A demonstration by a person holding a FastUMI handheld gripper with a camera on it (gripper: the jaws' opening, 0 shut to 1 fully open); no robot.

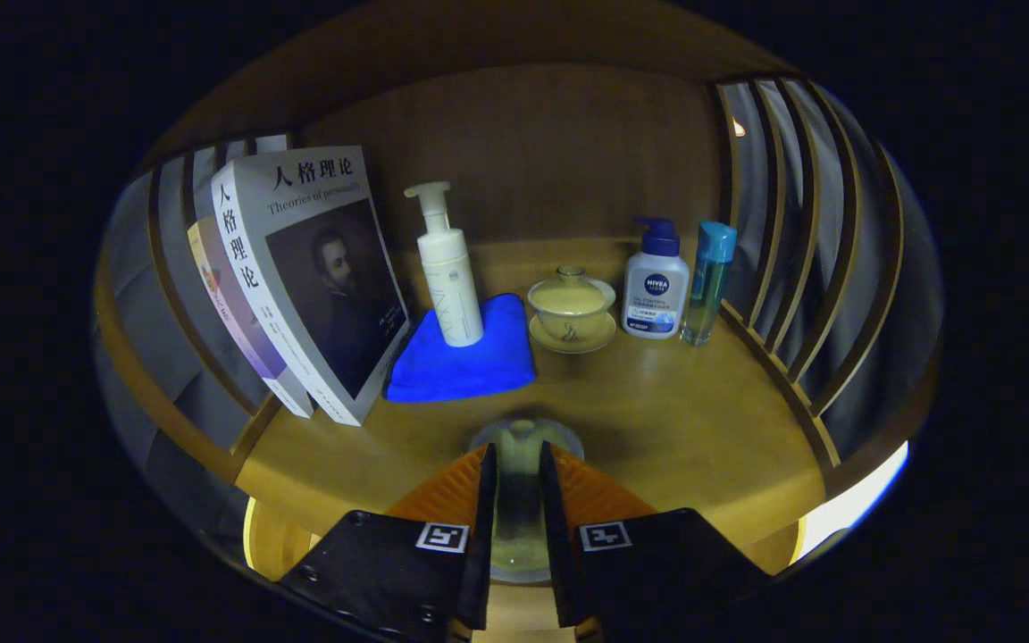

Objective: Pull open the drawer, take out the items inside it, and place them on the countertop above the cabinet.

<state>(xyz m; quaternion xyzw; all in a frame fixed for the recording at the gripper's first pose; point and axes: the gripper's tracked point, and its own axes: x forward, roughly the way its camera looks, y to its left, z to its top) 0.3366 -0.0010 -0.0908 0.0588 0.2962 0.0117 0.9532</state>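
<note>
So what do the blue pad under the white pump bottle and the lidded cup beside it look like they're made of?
The blue pad looks like soft folded microfibre cloth: matte, fuzzy, rounded edges. The lidded cup on its saucer seems glazed ceramic, pale and slightly shiny. The hand-held gripper grips a translucent item, probably glass or plastic.

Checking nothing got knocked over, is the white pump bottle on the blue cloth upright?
Upright: white pump bottle stands on the blue cloth, pump on top.
</note>
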